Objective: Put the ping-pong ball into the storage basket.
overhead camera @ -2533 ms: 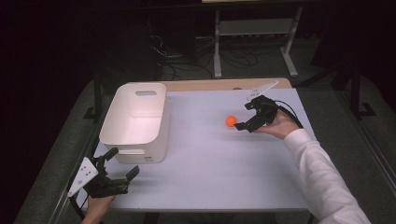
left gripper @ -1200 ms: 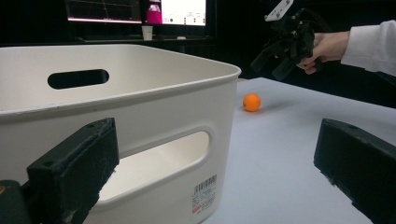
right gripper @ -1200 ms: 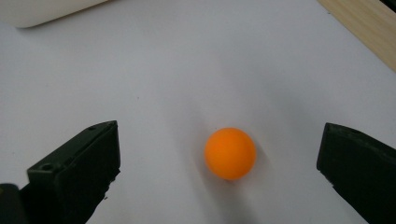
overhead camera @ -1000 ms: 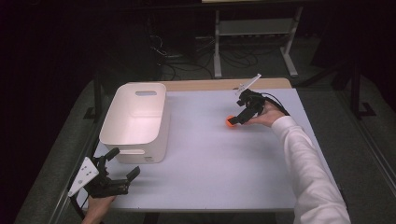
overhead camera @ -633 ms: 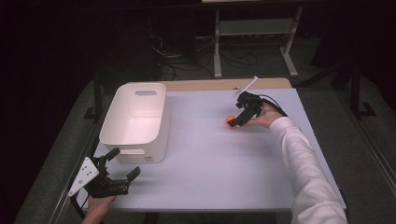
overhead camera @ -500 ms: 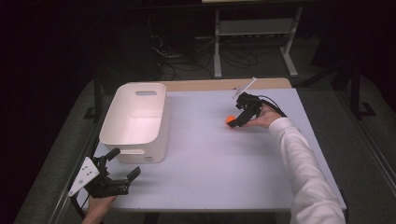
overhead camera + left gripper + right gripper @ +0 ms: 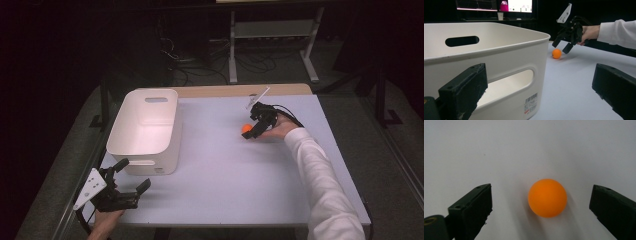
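A small orange ball (image 7: 246, 129) (image 7: 556, 53) (image 7: 547, 198) rests on the pale table (image 7: 225, 175), right of centre toward the far side. My right gripper (image 7: 251, 126) (image 7: 561, 48) (image 7: 543, 195) tilts down over it. Its jaws have just been closing, with the ball between them, and a gap still shows on each side of the ball. My left gripper (image 7: 134, 173) (image 7: 540, 82) is open and holds nothing. It sits low at the near left corner, just in front of a white plastic bin (image 7: 145, 150) (image 7: 499, 50).
The bin has handle slots and a barcode sticker (image 7: 531, 103), and it looks empty in the high view. A white sleeve (image 7: 320, 170) reaches across the right side of the table. Beyond the table's far edge stand a metal frame (image 7: 270, 30) and cables on a dark floor.
The right gripper has come in over the ball and sunk a little toward the table. The ball, the bin and the left gripper have stayed put.
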`<state>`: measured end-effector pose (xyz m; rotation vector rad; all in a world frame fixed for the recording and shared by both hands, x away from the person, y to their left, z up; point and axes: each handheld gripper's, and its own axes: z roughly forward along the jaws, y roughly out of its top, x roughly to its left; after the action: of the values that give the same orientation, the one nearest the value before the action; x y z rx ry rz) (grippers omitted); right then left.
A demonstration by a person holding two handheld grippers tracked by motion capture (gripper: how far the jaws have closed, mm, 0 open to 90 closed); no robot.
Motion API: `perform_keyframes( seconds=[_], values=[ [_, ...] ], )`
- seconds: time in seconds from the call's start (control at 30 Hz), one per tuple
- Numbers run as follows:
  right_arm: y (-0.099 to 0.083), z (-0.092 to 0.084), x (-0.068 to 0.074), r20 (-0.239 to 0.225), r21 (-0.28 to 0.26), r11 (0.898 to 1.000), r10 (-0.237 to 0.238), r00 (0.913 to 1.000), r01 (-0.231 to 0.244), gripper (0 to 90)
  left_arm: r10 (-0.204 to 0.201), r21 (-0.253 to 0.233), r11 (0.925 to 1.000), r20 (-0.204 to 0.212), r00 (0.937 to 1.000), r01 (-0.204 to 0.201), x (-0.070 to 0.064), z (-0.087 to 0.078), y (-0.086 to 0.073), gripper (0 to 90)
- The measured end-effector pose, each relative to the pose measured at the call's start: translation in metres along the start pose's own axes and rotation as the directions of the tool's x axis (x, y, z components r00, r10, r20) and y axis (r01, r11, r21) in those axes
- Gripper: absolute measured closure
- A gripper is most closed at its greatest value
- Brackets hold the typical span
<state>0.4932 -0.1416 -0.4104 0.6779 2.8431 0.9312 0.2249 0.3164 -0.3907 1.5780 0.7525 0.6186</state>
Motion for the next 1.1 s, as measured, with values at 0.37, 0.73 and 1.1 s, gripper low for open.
perform_keyframes(
  seconds=[0.37, 0.73, 1.1],
  values=[
    [-0.0035, 0.0012, -0.002, -0.006, 0.021, 1.0, -0.008, 1.0, 0.008, 20.8, -0.002, 0.005, 1.0, 0.002, 1.0, 0.002, -0.0004, 0.0004, 0.0, 0.0],
    [-0.0039, 0.005, -0.0032, 0.013, 0.021, 1.0, -0.024, 0.9996, 0.023, 32.2, -0.004, 0.007, 1.0, 0.005, 1.0, 0.004, -0.0004, 0.0006, 0.0, 0.0],
    [-0.0045, 0.0086, -0.0053, 0.03, 0.026, 0.999, -0.027, 0.9992, 0.026, 39.6, -0.007, 0.011, 0.9999, 0.011, 0.9999, 0.007, -0.0006, 0.0014, -0.0002, 0.0]
  ],
)
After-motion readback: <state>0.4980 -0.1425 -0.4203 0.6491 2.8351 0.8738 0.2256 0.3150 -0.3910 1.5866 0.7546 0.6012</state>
